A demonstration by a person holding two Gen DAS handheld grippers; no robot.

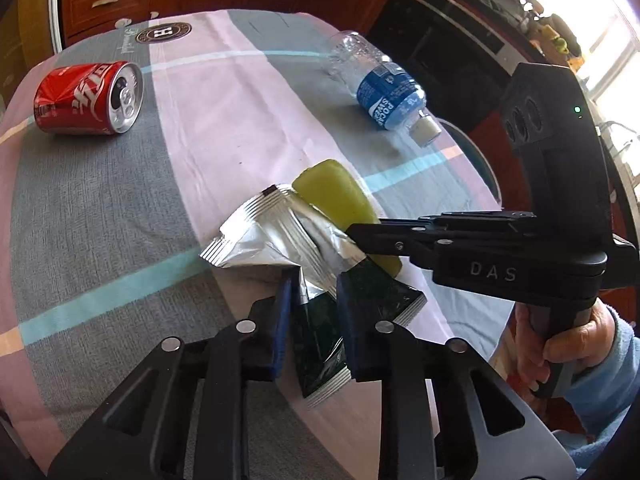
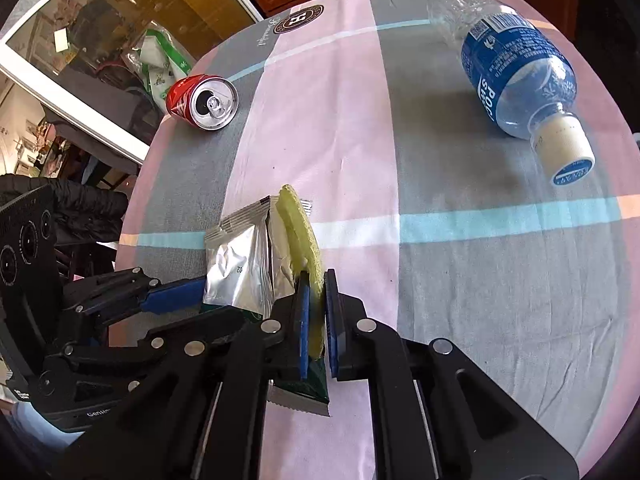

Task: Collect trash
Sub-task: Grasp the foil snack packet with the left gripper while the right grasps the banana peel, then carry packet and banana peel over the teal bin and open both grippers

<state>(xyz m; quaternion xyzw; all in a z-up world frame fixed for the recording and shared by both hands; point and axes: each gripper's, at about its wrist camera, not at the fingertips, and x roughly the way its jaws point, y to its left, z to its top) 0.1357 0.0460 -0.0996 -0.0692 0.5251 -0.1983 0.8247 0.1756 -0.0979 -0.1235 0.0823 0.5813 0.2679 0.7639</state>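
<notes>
Tablecloth (image 2: 460, 280) | left claw (image 1: 310, 316) pinches wrapper (image 1: 264, 240) | right claw (image 2: 316, 316) half-hides green piece (image 2: 300, 232)

Bench (image 1: 120, 208): wrapper (image 1: 264, 240) at near edge, sponge (image 1: 340, 196) touching its right; can (image 1: 88, 98) far left; bottle (image 1: 384, 88) far right.

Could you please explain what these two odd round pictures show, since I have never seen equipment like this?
No robot here: a person holds two hand grippers, each with a fisheye camera looking along its fingers. The left gripper, in its own view, pinches a foil wrapper. The right gripper, in its own view, clamps a yellow-green sponge-like piece beside that wrapper. On the striped tablecloth lie a red can and a plastic bottle, both on their sides.
</notes>
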